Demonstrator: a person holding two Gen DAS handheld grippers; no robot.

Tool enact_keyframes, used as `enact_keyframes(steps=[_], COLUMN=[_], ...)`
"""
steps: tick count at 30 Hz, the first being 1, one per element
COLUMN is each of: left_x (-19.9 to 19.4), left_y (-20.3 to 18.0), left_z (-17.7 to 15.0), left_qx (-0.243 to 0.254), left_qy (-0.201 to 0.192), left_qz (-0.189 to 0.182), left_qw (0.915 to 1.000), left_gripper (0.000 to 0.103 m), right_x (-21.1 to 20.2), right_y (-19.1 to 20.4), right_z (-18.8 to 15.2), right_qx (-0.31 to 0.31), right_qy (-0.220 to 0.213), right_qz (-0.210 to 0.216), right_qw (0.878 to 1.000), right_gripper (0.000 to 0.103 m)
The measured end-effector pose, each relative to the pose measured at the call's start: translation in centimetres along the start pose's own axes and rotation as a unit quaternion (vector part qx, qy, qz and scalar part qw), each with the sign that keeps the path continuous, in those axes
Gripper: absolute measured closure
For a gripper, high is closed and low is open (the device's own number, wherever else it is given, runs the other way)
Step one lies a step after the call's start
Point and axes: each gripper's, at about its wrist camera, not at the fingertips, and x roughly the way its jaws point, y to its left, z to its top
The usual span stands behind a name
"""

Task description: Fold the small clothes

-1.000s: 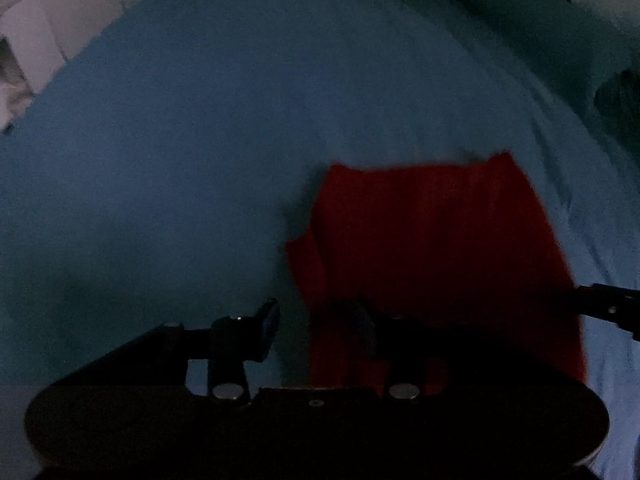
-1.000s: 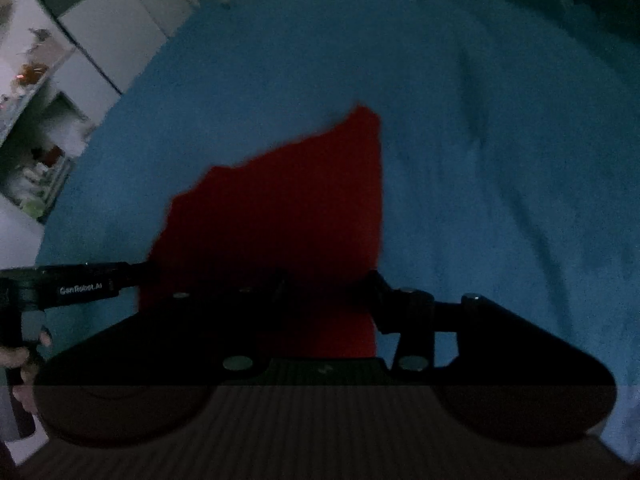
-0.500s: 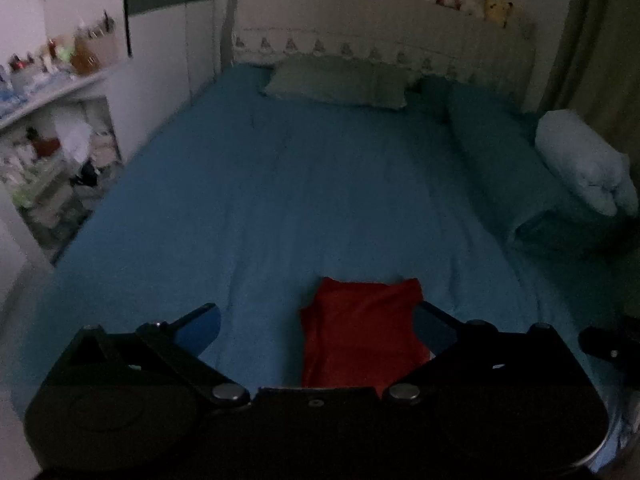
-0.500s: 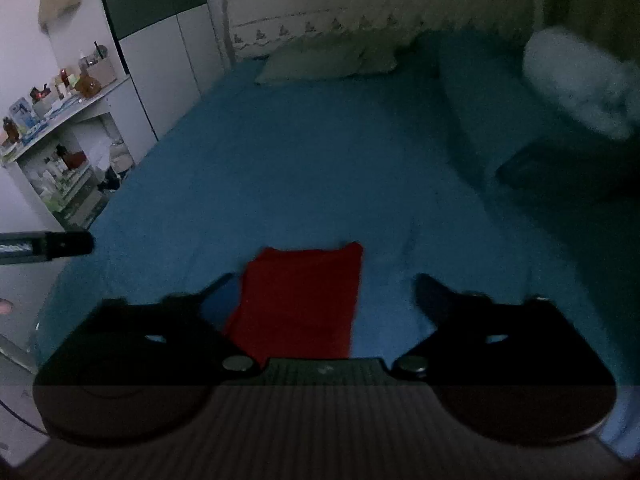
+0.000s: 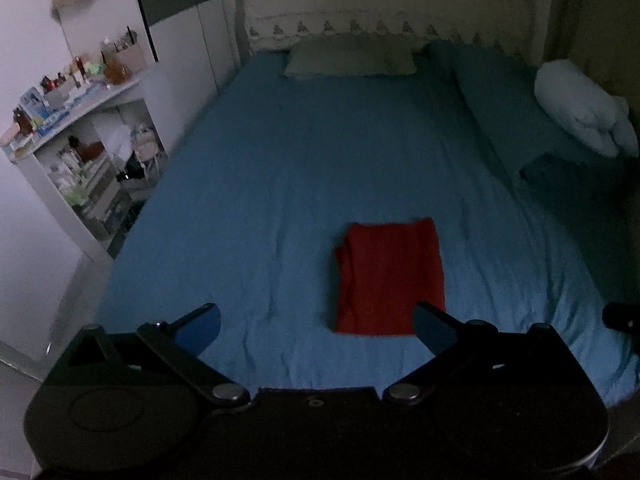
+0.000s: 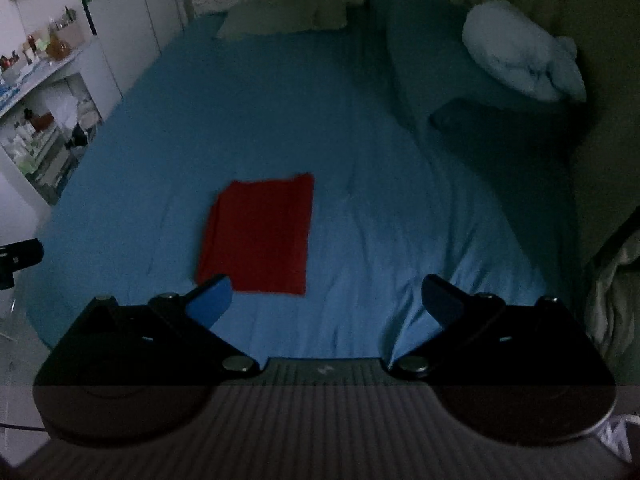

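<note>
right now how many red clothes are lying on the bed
1: a folded red garment lies flat on the blue bed sheet near its foot end, just beyond both open grippers. Nothing else red shows there.

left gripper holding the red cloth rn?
No: the left gripper is open and empty, while the red cloth lies folded on the blue bedsheet.

home bedroom: bed [image 5: 304, 184], pillow [image 5: 352, 62], cluttered shelves [image 5: 86, 152]

Black gripper [image 5: 316, 326], blue fingertips [image 5: 200, 328]
</note>
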Motion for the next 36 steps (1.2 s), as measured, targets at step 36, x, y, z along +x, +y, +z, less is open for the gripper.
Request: enact_keyframes(steps=[36], left_x=[-1.7], left_y=[-1.2], left_z=[-2.7], left_qx=[0.037], left_qy=[-0.022], left_qz=[-0.011], left_qw=[0.9990], left_gripper=[0.000], right_x=[-1.1], right_y=[2.3], right_z=[-3.3], right_qx=[0.028], right_qy=[0.001], right_qz=[-0.026], right_qw=[0.999], right_gripper=[0.000])
